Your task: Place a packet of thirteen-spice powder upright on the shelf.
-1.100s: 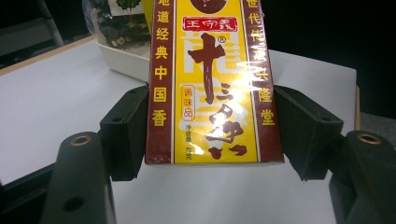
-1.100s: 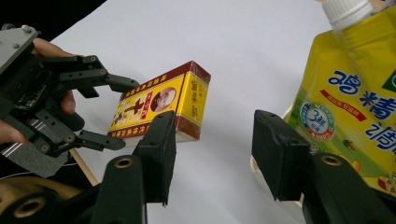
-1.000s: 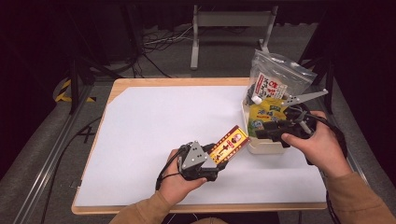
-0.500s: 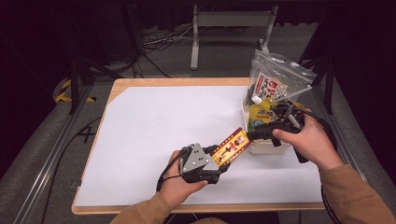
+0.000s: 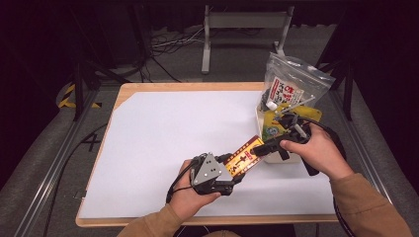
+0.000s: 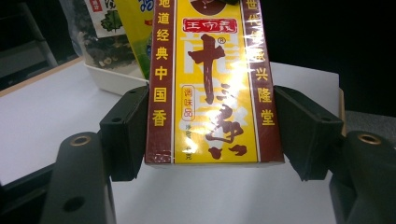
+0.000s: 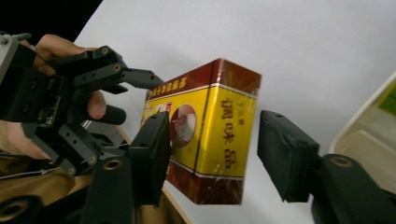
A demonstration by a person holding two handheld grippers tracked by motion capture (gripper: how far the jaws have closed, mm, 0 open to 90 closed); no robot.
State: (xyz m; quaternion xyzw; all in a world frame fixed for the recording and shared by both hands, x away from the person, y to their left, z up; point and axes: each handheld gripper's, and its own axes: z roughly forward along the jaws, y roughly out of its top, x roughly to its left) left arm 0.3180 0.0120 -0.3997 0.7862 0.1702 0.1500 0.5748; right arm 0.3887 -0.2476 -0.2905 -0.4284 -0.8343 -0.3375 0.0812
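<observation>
The seasoning box [image 6: 210, 81] is clamped at one end by the left gripper [image 5: 232, 174] above the table [image 5: 163, 128]; its long axis runs toward the right gripper [image 7: 212, 154], whose parted jaws straddle the far end (no contact is visible).

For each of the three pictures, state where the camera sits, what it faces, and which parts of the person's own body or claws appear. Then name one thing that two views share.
High view: above the person's side, looking forward and down at the table; both forearms, hands, left claw and right claw show.
Left gripper view: rides the left claw, facing the box and tray; its jaws show.
Right gripper view: rides the right claw, facing the left claw; its jaws and a hand show.
Shared: the box.
</observation>
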